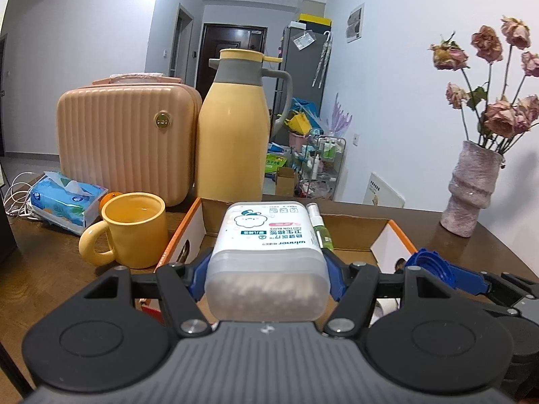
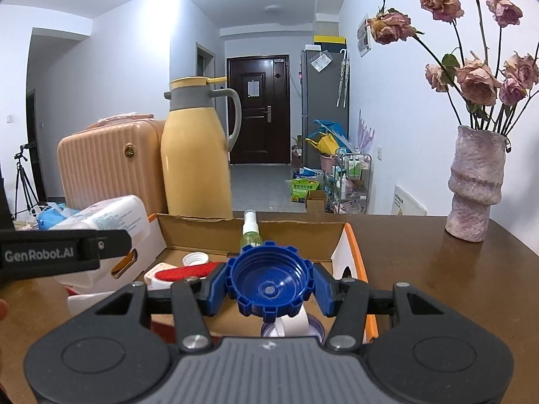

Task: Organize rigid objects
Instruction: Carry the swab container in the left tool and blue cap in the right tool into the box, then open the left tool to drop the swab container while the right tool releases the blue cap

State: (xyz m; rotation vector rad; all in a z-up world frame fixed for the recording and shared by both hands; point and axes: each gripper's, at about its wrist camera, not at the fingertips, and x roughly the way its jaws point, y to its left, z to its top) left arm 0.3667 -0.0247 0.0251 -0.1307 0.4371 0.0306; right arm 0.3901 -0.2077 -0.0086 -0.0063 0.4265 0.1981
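Left claw [image 1: 266, 274] clamping cotton-bud box [image 1: 267, 252], right claw [image 2: 269, 289] clamping blue cap [image 2: 269, 286], both over cardboard box [image 2: 353, 245] on tabletop [image 2: 438, 269], yellow jug [image 1: 232, 134] far behind.

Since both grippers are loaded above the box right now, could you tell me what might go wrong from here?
1. The left gripper grips the cotton bud box only at its near end, so it could tip or slip.
2. The cardboard box already holds a spray bottle and other items; dropping the blue cap from the right gripper may knock them over.
3. The grippers sit close together and could collide.
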